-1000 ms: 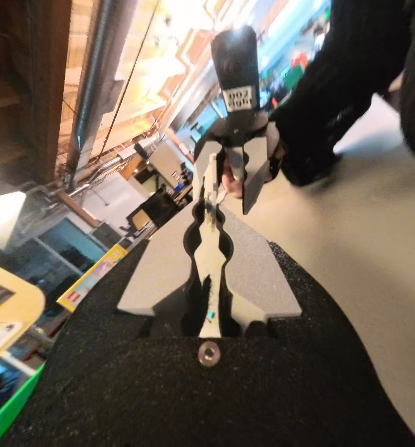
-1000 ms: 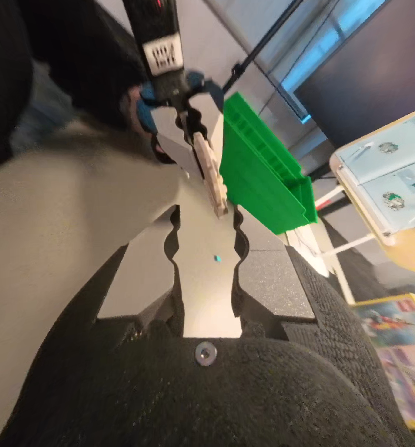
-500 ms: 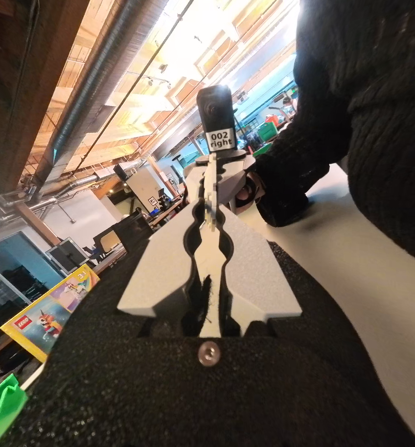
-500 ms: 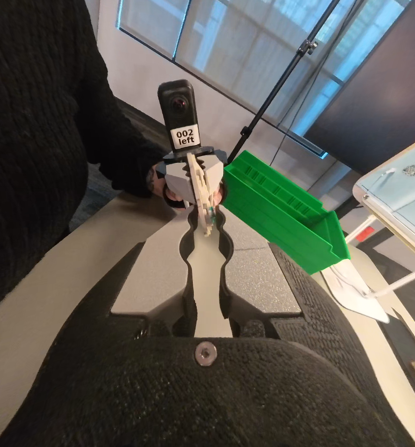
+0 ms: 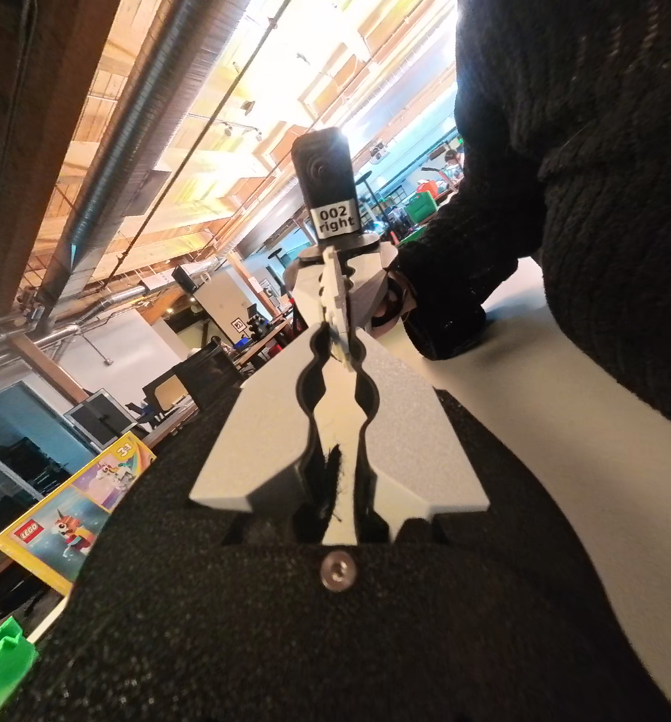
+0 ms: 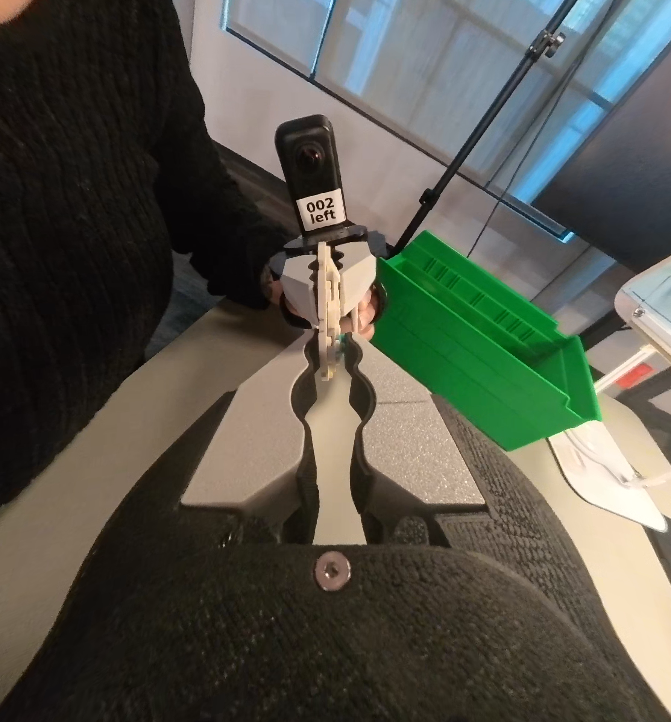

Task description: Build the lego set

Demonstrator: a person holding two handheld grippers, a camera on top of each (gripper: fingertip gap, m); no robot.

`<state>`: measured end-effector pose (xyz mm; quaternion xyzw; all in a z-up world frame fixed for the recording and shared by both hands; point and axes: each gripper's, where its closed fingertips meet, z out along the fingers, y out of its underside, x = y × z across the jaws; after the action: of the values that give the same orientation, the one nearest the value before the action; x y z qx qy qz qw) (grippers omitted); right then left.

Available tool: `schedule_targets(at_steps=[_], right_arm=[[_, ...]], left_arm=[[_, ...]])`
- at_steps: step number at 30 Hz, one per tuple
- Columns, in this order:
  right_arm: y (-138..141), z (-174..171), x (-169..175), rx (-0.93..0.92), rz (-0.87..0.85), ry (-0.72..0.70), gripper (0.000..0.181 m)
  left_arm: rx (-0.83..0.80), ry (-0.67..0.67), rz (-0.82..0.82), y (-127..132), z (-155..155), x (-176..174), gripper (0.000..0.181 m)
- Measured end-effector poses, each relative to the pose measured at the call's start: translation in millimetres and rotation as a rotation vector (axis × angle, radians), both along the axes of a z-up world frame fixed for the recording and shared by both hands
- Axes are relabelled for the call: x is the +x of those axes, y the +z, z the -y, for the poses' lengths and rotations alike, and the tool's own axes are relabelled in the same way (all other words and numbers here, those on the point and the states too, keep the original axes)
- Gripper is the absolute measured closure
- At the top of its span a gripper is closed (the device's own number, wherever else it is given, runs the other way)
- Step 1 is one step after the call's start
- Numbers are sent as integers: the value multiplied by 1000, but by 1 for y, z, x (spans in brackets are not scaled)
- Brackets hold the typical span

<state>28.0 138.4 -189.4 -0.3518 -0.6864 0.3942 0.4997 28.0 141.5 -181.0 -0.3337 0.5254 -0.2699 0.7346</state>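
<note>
Two grippers meet tip to tip above the pale table (image 6: 52, 547), just beside the high end of the green bin (image 6: 482, 351). You hold one in each hand, and your black sleeves (image 6: 72, 195) reach in from the side away from the bin.

Your left gripper (image 5: 338, 340) has its fingers close together. It holds the white lego piece (image 6: 328, 308) between them. The piece is flat and thin, made of a few plates stuck together, and you see it from its edge. It stands up off the table, close to the bin but not in it. A tiny blue-green bit (image 6: 339, 345) sits on the side of the piece that faces the bin.

Your right gripper (image 6: 332, 351) has its fingers narrow too. The free end of the lego piece pokes in between its tips. You cannot tell if these fingers are pinching the piece or only sitting around it.

The bin is tilted, and its low end rests on a white sheet (image 6: 599, 488). A black stand pole (image 6: 463, 156) rises behind the bin. In the left wrist view, the yellow lego box (image 5: 72, 504) stands near a corner of the bin.
</note>
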Motion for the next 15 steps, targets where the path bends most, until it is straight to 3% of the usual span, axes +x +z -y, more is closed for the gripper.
schedule_targets(at_steps=[6, 7, 9, 11, 15], right_arm=[[-5, -5, 1, 44, -13, -38, 169], [-10, -9, 1, 71, -3, -64, 163], [-24, -17, 3, 108, 44, -108, 131], [-32, -27, 8, 120, 58, -160, 116], [-29, -47, 21, 71, -17, -242, 114]], left_arm=[[70, 57, -43, -4, -1, 1, 176], [111, 104, -67, -6, -4, 2, 176], [198, 236, -113, -10, -16, 0, 176], [189, 255, -84, -4, -19, -5, 176], [81, 175, 84, 25, -18, -27, 176]])
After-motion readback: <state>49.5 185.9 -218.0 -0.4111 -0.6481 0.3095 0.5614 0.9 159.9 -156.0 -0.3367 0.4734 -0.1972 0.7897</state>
